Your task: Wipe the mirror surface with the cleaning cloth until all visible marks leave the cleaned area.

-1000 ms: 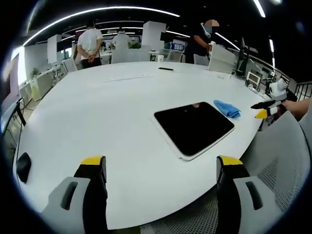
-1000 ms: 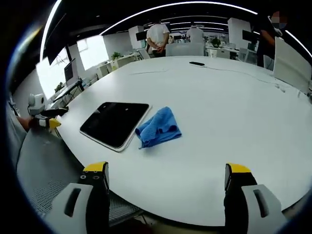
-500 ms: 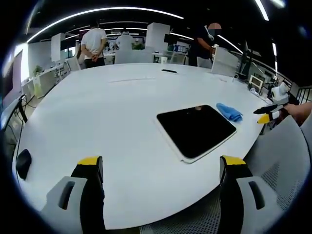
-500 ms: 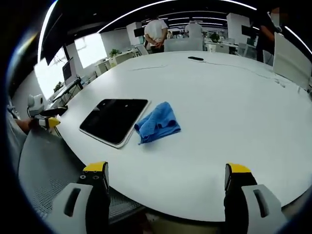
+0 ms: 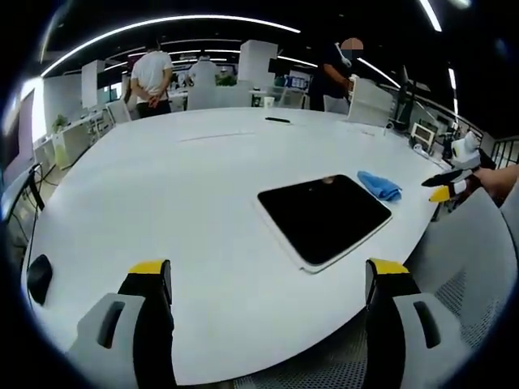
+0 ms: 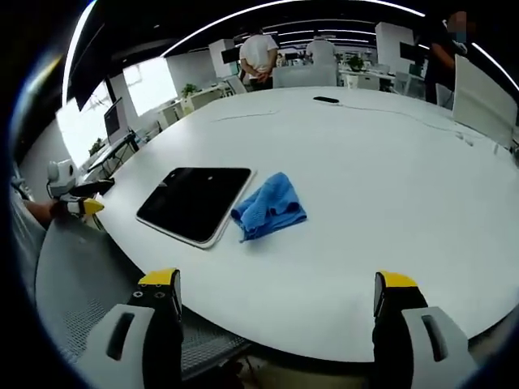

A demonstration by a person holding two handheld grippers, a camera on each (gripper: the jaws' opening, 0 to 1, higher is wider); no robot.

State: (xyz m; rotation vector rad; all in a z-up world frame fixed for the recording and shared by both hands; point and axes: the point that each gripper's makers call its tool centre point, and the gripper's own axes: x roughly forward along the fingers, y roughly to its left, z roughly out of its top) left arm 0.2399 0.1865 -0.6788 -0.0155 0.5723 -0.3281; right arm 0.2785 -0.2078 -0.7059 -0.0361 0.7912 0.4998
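Mirror and cloth lie untouched on the white table.
Both tools, left and right, hover wide open and empty; the blue cloth touches the dark mirror.

mirror flat on table | cloth beside it

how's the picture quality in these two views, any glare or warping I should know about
Left gripper view: fisheye bends the white table and ceiling light strips into arcs; the mirror reads almost black, with one small pale reflection near its far edge. Right gripper view: same bowing; bright windows at left wash out; the blue cloth beside the mirror looks sharp.
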